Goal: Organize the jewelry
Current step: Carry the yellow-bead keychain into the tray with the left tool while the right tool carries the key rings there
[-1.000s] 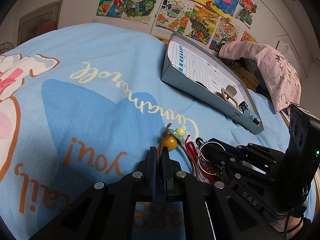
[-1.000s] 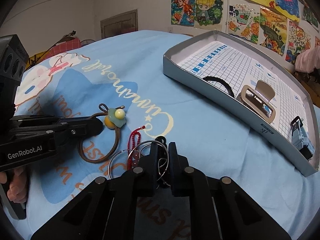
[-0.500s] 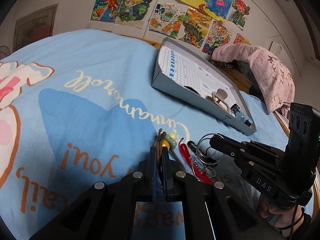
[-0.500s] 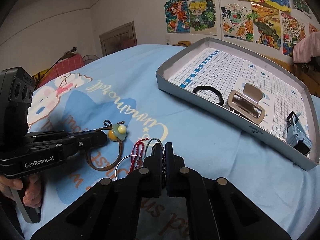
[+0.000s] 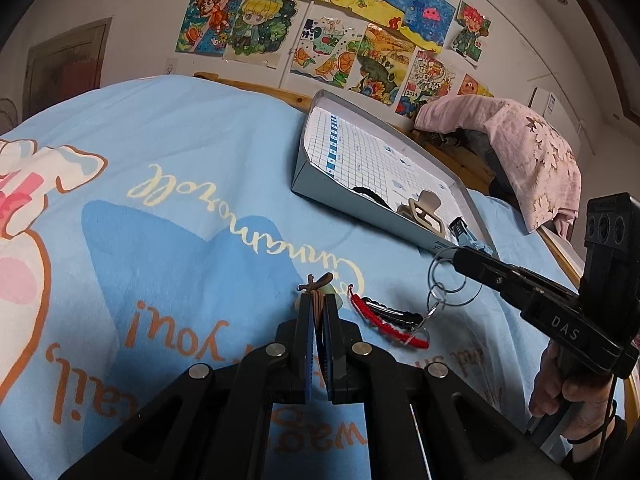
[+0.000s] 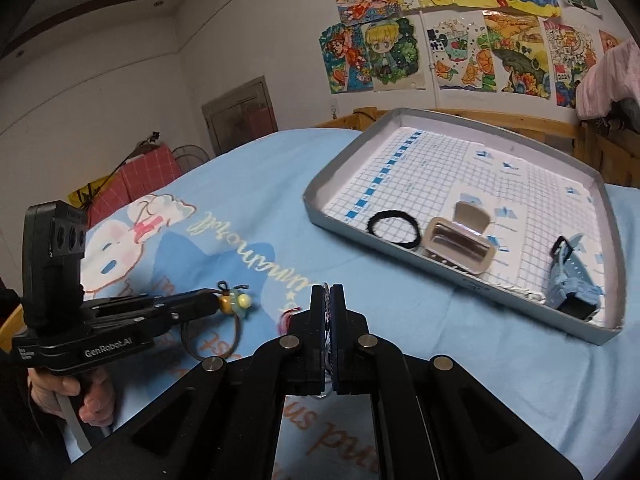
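Observation:
My left gripper (image 5: 317, 308) is shut on a brown hair tie (image 5: 318, 305) with a yellow and green charm (image 6: 236, 302), lifted above the blue bedspread. My right gripper (image 6: 328, 300) is shut on a bunch of silver rings (image 5: 442, 280) with a red cord (image 5: 384, 324) hanging below, also lifted; it shows from the side in the left wrist view (image 5: 460, 258). A grey tray (image 6: 472, 280) lies to the right and holds a black hair band (image 6: 394, 227), a beige claw clip (image 6: 460, 242) and a blue clip (image 6: 572, 284).
The bedspread (image 5: 180, 208) has printed lettering and a cartoon figure. A pink pillow (image 5: 520, 152) lies behind the tray at the wooden bed frame. Drawings cover the wall (image 6: 440, 40). A red cloth and fan (image 6: 144, 172) stand beyond the bed's left side.
Both grippers have risen off the bed. The left lifted the brown hair tie with its charm, the right lifted the ring bunch and red cord toward the tray.

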